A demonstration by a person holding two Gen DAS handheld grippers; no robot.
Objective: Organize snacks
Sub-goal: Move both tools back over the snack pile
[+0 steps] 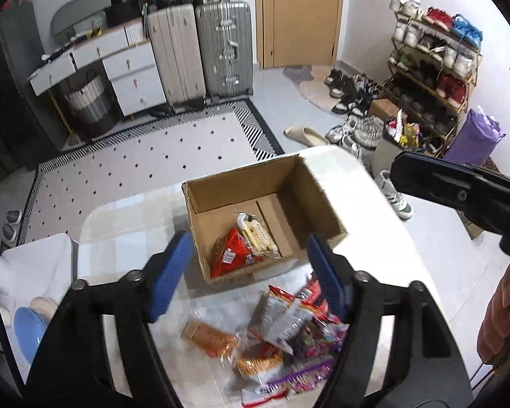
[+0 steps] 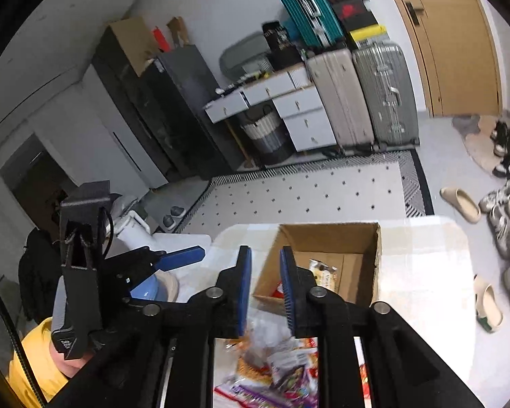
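Box: the brown corrugated cardboard box [image 1: 299,197] before my claws is matt, its cut edges rough.
Snacks: the crinkled plastic snack packets [image 1: 282,333] under me are glossy; the red packet [image 1: 229,253] in the box shines too.
Table: the pale glossy table top [image 1: 384,248] throws back light.
My pads: the blue ribbed pads [image 1: 171,272] look like matt rubber on black matt plastic arms.
Suitcases: the grey ribbed hard-shell suitcase [image 1: 225,47] has a dull metallic sheen.
Door: the tan wooden door [image 1: 299,13] is smooth.

Black tool [image 1: 251,272] frames, blue pads, silver screws; yellow sleeve [image 2: 33,374].
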